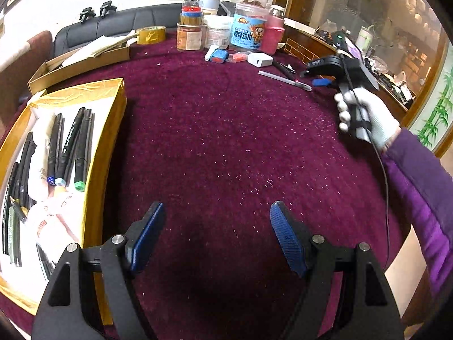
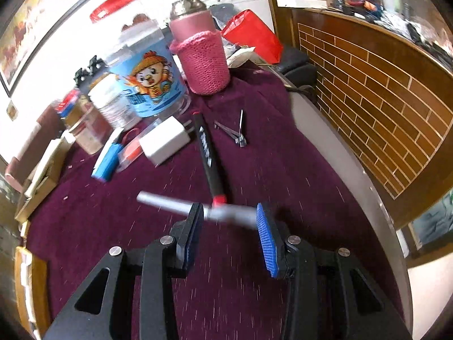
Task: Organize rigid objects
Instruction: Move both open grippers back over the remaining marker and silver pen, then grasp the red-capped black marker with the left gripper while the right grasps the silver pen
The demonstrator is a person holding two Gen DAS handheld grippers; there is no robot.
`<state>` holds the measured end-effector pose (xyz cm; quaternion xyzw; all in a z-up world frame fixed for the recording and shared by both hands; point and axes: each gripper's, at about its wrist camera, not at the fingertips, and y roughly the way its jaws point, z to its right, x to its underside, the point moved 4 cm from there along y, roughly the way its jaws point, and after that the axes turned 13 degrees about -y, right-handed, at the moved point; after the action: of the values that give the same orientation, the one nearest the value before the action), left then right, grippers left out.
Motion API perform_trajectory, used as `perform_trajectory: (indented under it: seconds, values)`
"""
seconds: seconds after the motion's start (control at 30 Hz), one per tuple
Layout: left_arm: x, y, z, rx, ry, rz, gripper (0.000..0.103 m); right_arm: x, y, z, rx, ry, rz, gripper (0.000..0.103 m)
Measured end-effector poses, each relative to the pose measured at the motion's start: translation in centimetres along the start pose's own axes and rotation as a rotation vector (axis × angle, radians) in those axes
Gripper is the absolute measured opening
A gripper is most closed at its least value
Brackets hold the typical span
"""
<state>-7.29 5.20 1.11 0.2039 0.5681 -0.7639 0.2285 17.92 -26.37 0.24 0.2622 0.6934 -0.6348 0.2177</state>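
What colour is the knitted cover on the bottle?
Pink: the knitted cover shows best in the right wrist view.

Round table under a maroon cloth (image 1: pixel 226 141), gold box (image 1: pixel 93 170), jars, tape roll (image 1: pixel 151 34), charger (image 2: pixel 165 141), pens, nail clippers (image 2: pixel 237 134)

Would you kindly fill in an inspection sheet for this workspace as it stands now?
Surface: maroon cloth, speckled with pale crumbs.
Job's things: gold-lined box holding markers; a grey pen and a black marker lie loose on the cloth.
Clutter: jars, tape roll, white charger, nail clippers.
Grippers: left hand-held gripper open and empty; right hand-held gripper over the grey pen, pads apart, grip not evident.
Cables: black cable trailing from the right device.
Surroundings: brick-patterned wooden panel, black sofa.
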Motion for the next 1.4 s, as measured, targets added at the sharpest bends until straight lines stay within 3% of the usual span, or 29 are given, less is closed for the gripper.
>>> perform_trajectory:
  seconds: [0.13, 0.2, 0.23, 0.27, 0.37, 0.5, 0.7, 0.83, 1.0, 1.1, 1.17, 1.4]
  values:
    - [-0.1, 0.8, -0.3, 0.001, -0.008, -0.023, 0.076, -2.0, 4.5, -0.3, -0.008, 0.000, -0.049, 0.035]
    - [-0.2, 1.2, -0.4, 0.002, -0.011, -0.033, 0.076, -2.2, 4.9, -0.4, 0.015, -0.022, -0.030, 0.035]
    - [-0.3, 1.4, -0.4, 0.001, -0.014, -0.037, 0.076, -2.3, 5.1, -1.0, 0.045, -0.066, -0.048, 0.032]
    - [-0.3, 1.5, -0.5, 0.001, -0.018, -0.038, 0.076, -2.3, 5.3, -1.6, 0.058, -0.096, -0.065, 0.022]
    - [-0.6, 1.9, -1.0, 0.013, -0.039, -0.043, 0.076, -0.8, 4.4, -3.3, 0.068, -0.165, -0.106, 0.015]
    - [-1.0, 2.5, -1.5, 0.038, -0.063, -0.054, 0.076, 3.0, 1.3, -5.8, -0.077, -0.160, -0.147, 0.013]
    - [-0.8, 2.6, -1.7, 0.066, -0.085, -0.070, 0.076, 12.2, -4.7, -14.1, -0.350, -0.263, -0.204, 0.013]
    - [-0.5, 1.8, -1.6, 0.086, -0.094, -0.065, 0.076, 16.3, -7.1, -16.4, -0.509, -0.275, -0.240, 0.013]
    - [-0.1, 0.9, -1.4, 0.101, -0.096, -0.056, 0.076, 17.8, -9.0, -15.2, -0.532, -0.261, -0.220, 0.014]
    - [0.1, 0.2, -1.2, 0.107, -0.093, -0.045, 0.076, 17.0, -11.0, -12.8, -0.495, -0.199, -0.143, 0.020]
    - [-0.1, 0.0, -0.9, 0.119, -0.091, -0.044, 0.076, 16.7, -12.5, -9.4, -0.434, -0.100, -0.088, 0.030]
    - [-4.3, 3.5, 3.3, 0.111, -0.011, -0.024, 0.076, 19.3, -12.7, -0.6, -0.370, 0.230, -0.107, 0.031]
